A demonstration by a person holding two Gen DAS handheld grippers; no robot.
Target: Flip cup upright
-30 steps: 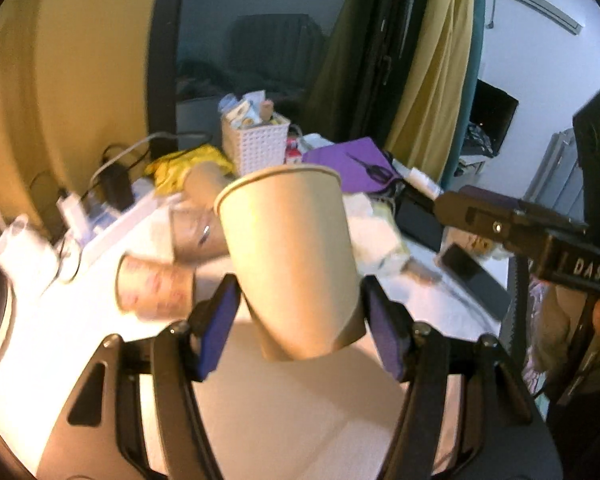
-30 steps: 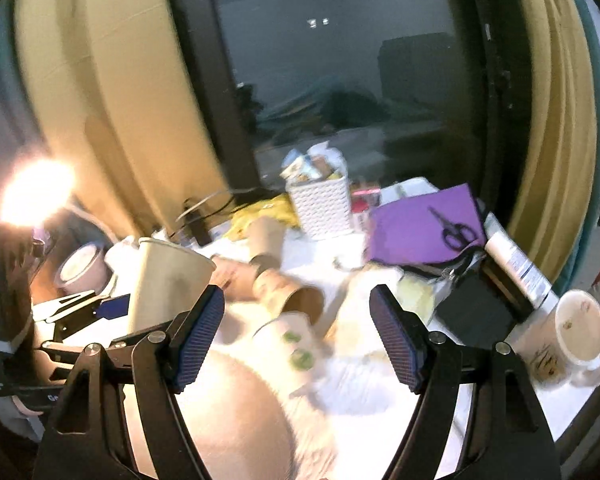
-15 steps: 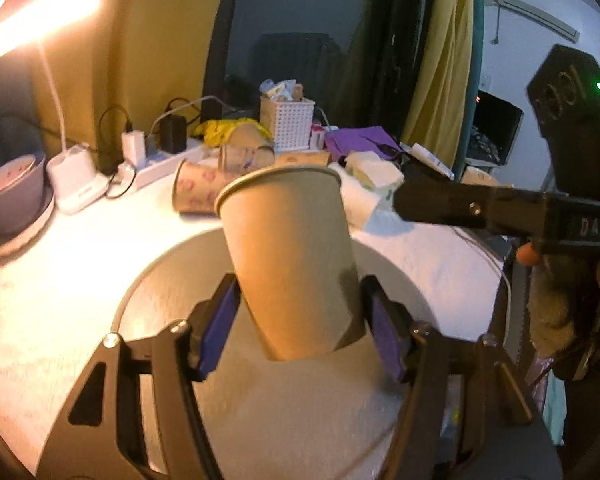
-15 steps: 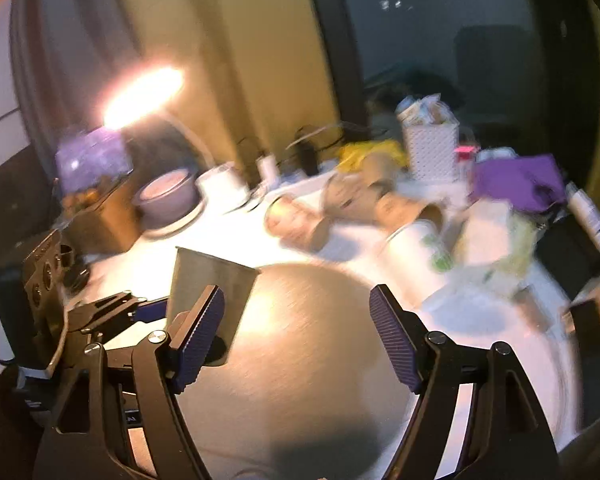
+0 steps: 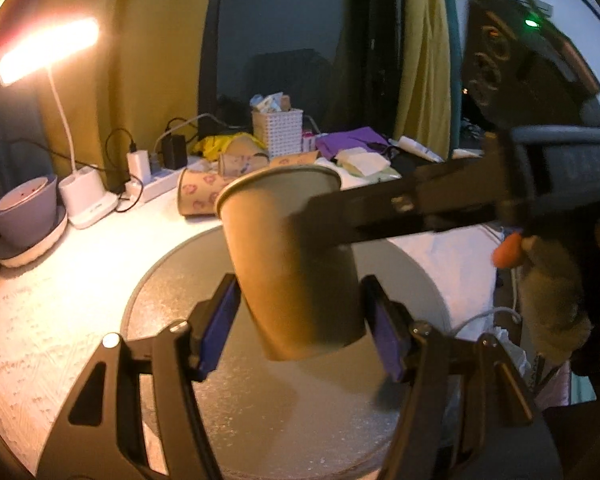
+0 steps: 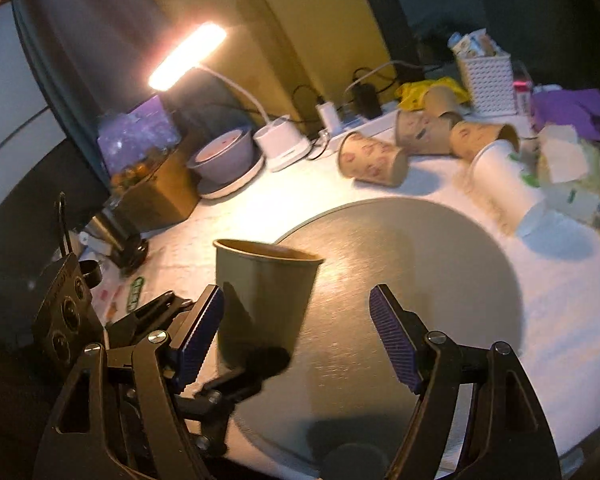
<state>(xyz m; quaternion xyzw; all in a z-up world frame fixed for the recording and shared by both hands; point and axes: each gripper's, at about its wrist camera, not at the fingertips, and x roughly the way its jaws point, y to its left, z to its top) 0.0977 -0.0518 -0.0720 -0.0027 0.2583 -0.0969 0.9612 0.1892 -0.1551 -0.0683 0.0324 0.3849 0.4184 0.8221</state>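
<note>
Cup: plain brown paper cup (image 5: 292, 264) mouth-up, slightly tilted, over the round grey mat (image 6: 440, 280) | Left gripper (image 5: 300, 332): pads clamp its base for upright set-down | Right gripper (image 6: 296, 332): spread wide, empty, just beside.

A lit desk lamp (image 5: 48, 50) glows at upper left before yellow curtains (image 5: 152, 60); a dark window (image 5: 276, 40) fills top centre above the white surface (image 5: 60, 280).

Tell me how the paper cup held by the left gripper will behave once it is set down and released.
The paper cup looks thin-walled, so it probably dents under a hard squeeze. Its base is narrower than its rim, so it may tip if nudged. It appears empty, likely very light.
</note>
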